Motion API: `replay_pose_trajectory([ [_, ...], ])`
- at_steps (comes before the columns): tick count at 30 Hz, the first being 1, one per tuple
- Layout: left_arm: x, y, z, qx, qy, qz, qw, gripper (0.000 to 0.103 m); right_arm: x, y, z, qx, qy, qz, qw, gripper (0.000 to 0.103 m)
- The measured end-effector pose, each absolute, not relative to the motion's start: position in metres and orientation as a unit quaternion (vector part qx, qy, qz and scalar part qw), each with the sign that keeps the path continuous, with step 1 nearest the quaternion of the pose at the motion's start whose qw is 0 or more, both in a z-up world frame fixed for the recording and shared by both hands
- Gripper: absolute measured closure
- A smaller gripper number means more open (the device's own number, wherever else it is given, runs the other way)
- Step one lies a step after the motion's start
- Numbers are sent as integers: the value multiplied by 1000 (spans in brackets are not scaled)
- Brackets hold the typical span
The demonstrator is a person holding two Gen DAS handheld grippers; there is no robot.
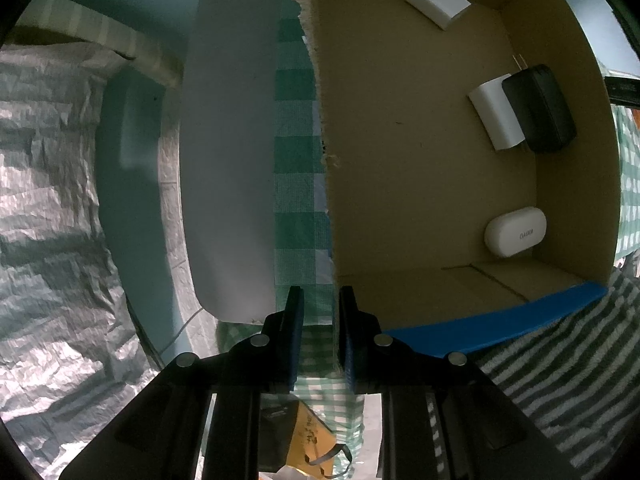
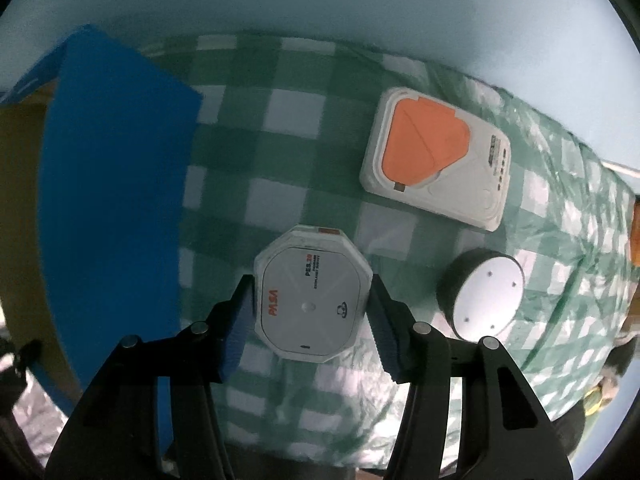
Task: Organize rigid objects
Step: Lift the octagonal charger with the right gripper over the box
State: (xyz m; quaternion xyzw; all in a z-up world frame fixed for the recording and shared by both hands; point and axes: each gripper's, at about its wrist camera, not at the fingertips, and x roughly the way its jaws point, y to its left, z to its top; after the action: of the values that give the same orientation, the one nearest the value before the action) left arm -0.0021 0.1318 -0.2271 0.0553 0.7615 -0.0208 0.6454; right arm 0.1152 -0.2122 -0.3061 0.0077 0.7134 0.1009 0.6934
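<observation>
White octagonal device [image 2: 312, 300] between the right gripper's [image 2: 312, 312] jaws, pads clamped on its sides.

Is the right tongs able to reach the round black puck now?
Probably not yet: the right tongs already grip the octagonal case, though the puck lies unobstructed beside them.

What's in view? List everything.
cardboard box: 1, brown and blue, on cloth
rectangular block: 1, white, box corner
plug charger: 1, white, in box
rectangular case: 1, black, beside charger
oval case: 1, white, in box
octagonal device: 1, white, gripped, over cloth
square device: 1, white-orange, on cloth
round puck: 1, black-white, on cloth
checked cloth: 1, green-white, under box
striped towel: 1, grey-white, beside box
left gripper: 1, black, shut, at box wall
right gripper: 1, black, gripping octagonal device
</observation>
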Motion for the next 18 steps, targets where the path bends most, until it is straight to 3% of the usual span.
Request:
replay_pose_trajectory([
  [18, -1, 130, -226, 59, 761, -22, 646, 86, 71, -177, -202, -52, 663, 200, 719, 48],
])
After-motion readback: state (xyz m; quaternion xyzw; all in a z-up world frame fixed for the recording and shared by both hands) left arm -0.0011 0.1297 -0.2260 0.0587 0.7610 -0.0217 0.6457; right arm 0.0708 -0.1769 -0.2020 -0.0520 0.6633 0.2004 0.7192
